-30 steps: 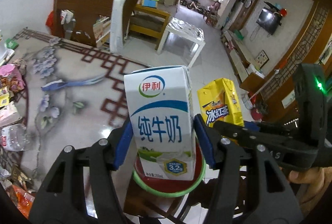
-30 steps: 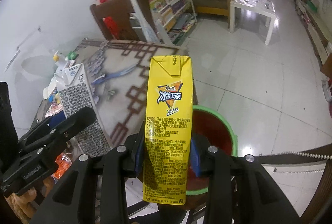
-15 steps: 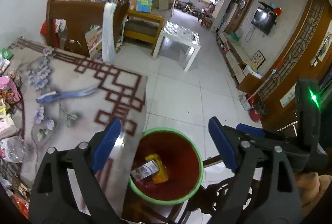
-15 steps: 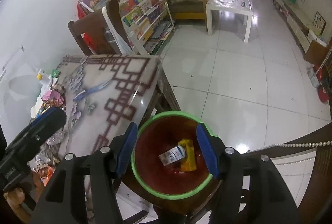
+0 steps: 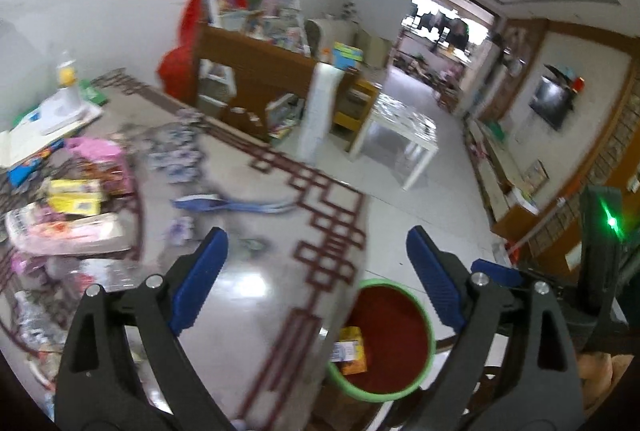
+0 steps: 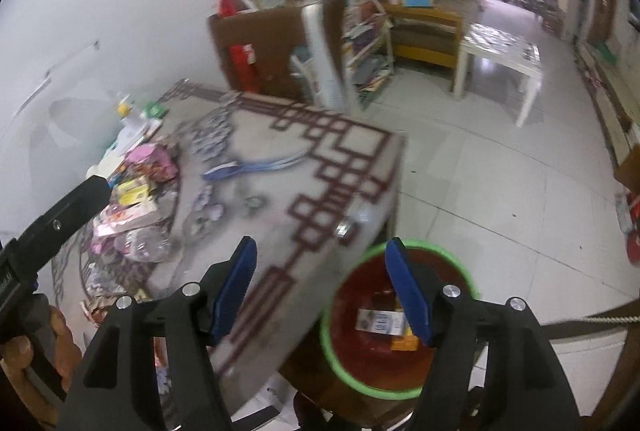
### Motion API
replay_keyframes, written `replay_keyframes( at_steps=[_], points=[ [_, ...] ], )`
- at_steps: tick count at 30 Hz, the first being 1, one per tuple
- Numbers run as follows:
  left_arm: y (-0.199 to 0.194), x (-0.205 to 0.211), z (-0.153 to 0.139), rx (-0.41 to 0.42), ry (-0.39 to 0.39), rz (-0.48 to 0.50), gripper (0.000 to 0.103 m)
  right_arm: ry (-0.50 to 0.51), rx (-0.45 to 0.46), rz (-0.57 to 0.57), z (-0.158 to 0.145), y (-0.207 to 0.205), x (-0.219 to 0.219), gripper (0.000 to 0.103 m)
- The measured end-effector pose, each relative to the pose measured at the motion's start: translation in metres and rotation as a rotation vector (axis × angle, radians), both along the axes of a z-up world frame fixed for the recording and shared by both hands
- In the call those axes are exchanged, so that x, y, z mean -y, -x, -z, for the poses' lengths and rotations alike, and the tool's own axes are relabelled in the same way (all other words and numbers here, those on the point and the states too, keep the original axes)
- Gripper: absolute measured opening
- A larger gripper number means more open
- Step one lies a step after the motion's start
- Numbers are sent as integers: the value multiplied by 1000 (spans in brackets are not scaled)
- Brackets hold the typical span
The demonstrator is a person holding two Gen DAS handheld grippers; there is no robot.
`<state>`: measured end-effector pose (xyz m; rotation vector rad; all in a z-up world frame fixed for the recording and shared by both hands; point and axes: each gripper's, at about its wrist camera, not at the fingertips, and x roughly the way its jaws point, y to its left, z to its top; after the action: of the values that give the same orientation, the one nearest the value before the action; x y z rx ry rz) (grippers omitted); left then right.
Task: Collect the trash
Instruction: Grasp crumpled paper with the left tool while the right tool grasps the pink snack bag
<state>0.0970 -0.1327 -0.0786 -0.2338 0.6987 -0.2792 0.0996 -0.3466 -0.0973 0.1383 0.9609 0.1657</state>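
both your grippers are wide open and carry nothing: the left gripper [image 5: 316,271] hangs over the table [image 5: 248,287], the right gripper [image 6: 320,283] straddles the table edge and the bin [image 6: 452,259]. the bin, red with a green rim, stands just beside the table corner, with a white carton [image 6: 380,321] and a yellow carton [image 5: 354,349] already lying in it.

what's left is the pile [image 5: 68,207] at the far left of the table: wrappers, packets, a clear bottle [image 6: 146,245]. judge these light and soft. wrappers will crumple and may slip, so pinch a thick fold or bunched edge. take the bottle across its body; it will likely dent.

both views are smeared by motion, so you can't read which items are trash. the pile's near end is cut off by the frame, and the bin floor hides partly behind your right finger.
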Motion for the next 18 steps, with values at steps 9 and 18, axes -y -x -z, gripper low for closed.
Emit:
replay_keyframes(
  at_steps=[9,18],
  points=[
    [29,-143,30,-88,-54,-327,89,51,-21,-183,21,-14,-95,66],
    [35,-264,93,-332,0,-560,89,28,-85,-335,48,-40,-173,66]
  ],
)
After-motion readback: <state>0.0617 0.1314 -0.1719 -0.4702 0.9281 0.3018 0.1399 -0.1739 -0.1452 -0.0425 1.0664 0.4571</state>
